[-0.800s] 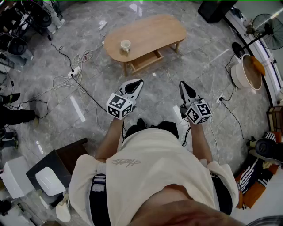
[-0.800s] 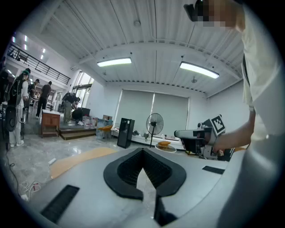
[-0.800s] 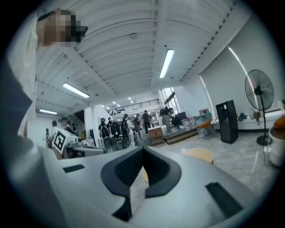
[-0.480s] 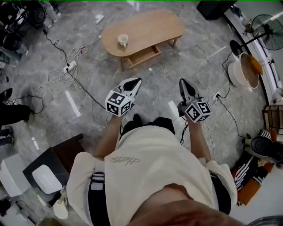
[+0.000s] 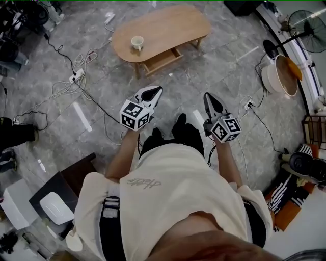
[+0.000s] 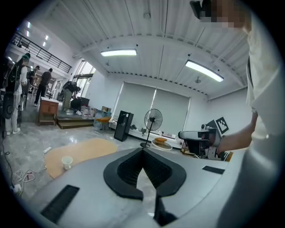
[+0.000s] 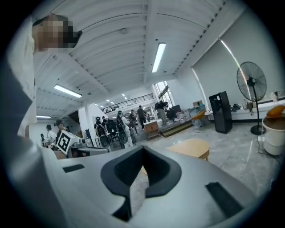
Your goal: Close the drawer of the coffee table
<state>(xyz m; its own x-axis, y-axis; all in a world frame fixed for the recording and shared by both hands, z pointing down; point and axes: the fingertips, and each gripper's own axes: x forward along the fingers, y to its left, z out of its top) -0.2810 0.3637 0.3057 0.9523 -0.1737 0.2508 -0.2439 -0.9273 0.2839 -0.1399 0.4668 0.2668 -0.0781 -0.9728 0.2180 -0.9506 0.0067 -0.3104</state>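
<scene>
The coffee table (image 5: 168,26) stands on the grey stone floor (image 5: 102,76) at 12 o'clock in the head view, well apart from the person; its drawer (image 5: 161,59) juts open from the near long side, towards 6 o'clock, with pale wood showing inside; a small white cup (image 5: 137,42) sits on the surface near its 9 o'clock end.

The left gripper (image 5: 156,91) is held in the air at about 11 o'clock from the person's chest, pointing towards the table; its jaws are closed tip to tip with nothing between them; the right gripper (image 5: 207,96) is level with it at about 1 o'clock, its jaws likewise drawn together and empty; neither touches the table or drawer.

White cables (image 5: 76,84) trail over the floor at 10 o'clock; a standing fan (image 5: 307,12) is at 2 o'clock.
</scene>
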